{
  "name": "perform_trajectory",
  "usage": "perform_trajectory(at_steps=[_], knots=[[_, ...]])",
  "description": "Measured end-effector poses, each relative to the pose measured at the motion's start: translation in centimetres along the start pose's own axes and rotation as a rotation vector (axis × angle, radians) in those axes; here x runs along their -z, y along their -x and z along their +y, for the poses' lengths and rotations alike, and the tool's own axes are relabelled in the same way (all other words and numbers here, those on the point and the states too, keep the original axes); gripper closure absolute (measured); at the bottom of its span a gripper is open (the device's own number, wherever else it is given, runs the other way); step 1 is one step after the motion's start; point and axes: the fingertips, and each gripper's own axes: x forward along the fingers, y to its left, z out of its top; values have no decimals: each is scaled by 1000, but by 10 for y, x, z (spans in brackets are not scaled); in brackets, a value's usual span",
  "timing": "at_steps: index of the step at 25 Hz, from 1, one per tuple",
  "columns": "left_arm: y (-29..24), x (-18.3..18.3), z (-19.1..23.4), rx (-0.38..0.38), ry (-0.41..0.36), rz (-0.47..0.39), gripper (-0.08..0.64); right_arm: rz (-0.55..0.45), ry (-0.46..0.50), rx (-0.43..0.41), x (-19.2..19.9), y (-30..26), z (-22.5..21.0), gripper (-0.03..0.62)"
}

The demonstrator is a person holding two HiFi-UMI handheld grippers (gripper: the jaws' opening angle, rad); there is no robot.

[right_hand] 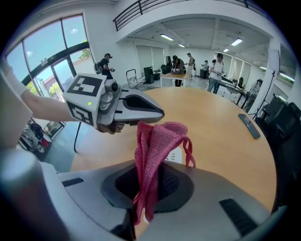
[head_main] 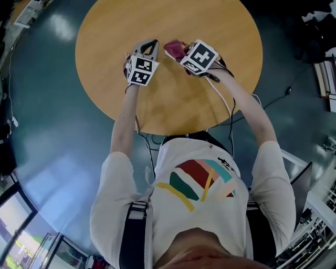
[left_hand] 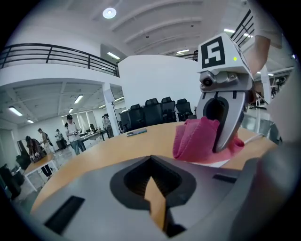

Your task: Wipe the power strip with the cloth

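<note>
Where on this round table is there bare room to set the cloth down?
Bare wood: the table's near half, from the cloth to the edge by the person, and its left flank out to the rim. Crowded: the middle, where the left hand-held gripper, right hand-held gripper, cloth and power strip bunch together; a cable crosses the right side.

Bright, even light from ceiling lamps (left_hand: 109, 13) and windows (right_hand: 49, 54), pale glare on the floor (head_main: 62, 27), strong fisheye bending at edges, dark corners, close foreground soft
</note>
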Motion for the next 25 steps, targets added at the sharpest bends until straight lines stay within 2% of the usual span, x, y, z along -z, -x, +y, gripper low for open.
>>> perform_trajectory(at_steps=[3, 8, 14, 18, 25], knots=[[-3, 9, -1, 7, 13, -2, 518, 31, -10, 44, -11, -23, -1, 552], [3, 28, 8, 5, 63, -1, 518, 87, 80, 179, -26, -48, -9, 552], [2, 42, 17, 4, 100, 0, 518, 135, 134, 219, -39, -64, -11, 552], [2, 40, 18, 2, 117, 6, 518, 167, 102, 248, -40, -67, -20, 552], [3, 47, 17, 9, 129, 5, 520, 156, 42, 271, -27, -63, -19, 553]])
